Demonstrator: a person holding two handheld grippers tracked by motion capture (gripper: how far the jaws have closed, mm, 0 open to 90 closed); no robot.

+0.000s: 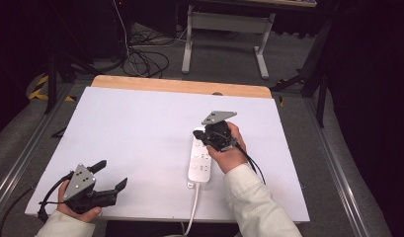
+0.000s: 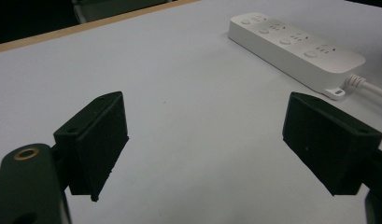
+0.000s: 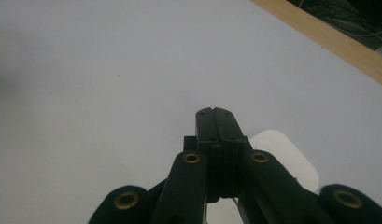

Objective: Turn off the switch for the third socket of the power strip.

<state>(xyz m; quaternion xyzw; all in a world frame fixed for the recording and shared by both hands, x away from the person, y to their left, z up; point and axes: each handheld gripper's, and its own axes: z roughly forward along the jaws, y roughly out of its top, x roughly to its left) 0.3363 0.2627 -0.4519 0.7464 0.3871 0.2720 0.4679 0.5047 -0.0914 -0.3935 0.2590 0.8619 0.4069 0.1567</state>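
Note:
A white power strip (image 1: 201, 162) lies on the white table top, its cord running off the near edge; it also lies at the upper right of the left gripper view as the strip (image 2: 296, 46). My right gripper (image 1: 198, 133) hovers over the strip's far end, jaws pressed together with nothing between them; in the right gripper view the shut gripper (image 3: 214, 122) covers part of the strip's rounded end (image 3: 286, 156). My left gripper (image 1: 110, 174) rests near the table's front left corner, jaws wide apart and empty, as the gripper (image 2: 205, 154) also shows.
The white sheet (image 1: 140, 128) covers most of a wooden table whose bare far edge (image 1: 180, 85) shows. Beyond it stand a table frame (image 1: 224, 34) and loose cables (image 1: 145, 59) on the floor. The strip's cord (image 1: 193, 207) hangs off the front edge.

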